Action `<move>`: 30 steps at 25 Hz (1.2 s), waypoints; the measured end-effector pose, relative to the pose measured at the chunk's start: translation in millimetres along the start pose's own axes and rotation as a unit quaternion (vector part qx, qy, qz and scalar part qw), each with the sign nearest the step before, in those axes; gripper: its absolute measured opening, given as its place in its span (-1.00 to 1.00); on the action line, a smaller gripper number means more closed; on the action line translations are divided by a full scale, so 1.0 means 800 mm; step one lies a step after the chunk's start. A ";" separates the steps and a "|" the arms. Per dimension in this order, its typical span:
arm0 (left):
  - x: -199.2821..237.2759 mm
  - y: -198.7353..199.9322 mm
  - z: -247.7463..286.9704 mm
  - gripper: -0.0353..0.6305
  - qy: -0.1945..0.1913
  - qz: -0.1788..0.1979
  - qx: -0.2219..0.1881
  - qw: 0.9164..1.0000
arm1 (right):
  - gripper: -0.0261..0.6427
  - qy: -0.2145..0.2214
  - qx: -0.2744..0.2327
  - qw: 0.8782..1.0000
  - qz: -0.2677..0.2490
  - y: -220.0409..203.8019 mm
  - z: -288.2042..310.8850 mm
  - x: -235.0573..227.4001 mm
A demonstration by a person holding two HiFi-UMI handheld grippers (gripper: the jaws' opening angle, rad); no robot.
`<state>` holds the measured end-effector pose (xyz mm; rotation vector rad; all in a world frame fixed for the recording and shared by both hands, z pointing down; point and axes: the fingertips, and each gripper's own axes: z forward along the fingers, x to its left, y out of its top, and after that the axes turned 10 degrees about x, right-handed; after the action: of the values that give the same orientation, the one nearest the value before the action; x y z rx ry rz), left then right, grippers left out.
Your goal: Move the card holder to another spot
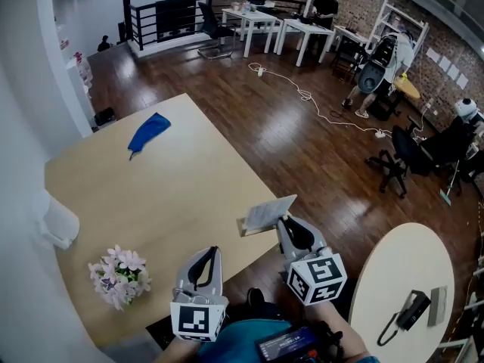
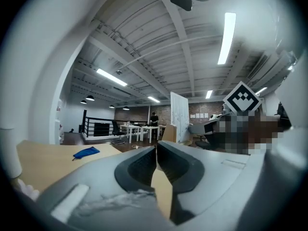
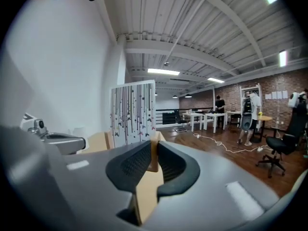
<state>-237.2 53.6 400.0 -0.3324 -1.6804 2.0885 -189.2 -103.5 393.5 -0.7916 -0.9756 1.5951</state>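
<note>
The card holder (image 1: 266, 215) is a small wooden base with a white printed card standing in it, at the right edge of the light wooden table (image 1: 151, 195). My right gripper (image 1: 286, 223) is shut on it. In the right gripper view the jaws pinch the wooden base (image 3: 154, 154), and the striped card (image 3: 133, 112) stands upright just left of them. I cannot tell whether the base rests on the table. My left gripper (image 1: 212, 252) hovers over the table's front edge, shut with nothing in it. In the left gripper view the card (image 2: 178, 115) stands to the right.
A blue cloth (image 1: 149, 133) lies far back on the table. A bunch of pale flowers (image 1: 119, 275) sits at the front left and a white object (image 1: 59, 222) at the left edge. A round table (image 1: 412, 267) stands to the right, above dark wood floor.
</note>
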 end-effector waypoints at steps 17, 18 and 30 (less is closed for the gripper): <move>-0.312 -0.018 0.076 -0.82 -0.234 0.045 0.029 0.971 | -0.81 -0.244 -0.014 0.961 0.126 -0.156 -0.254 -0.244; -0.337 -0.020 0.079 -0.82 -0.245 0.044 0.034 0.968 | -0.81 -0.257 -0.012 0.957 0.131 -0.170 -0.273 -0.261; -0.607 -0.081 0.094 -0.83 -0.340 0.093 0.094 0.931 | -0.81 -0.387 0.024 0.902 0.192 -0.363 -0.460 -0.437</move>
<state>166.8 -231.5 439.9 0.3568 -1.8249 2.6849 336.3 -339.9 492.4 -0.2969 -1.3777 2.3540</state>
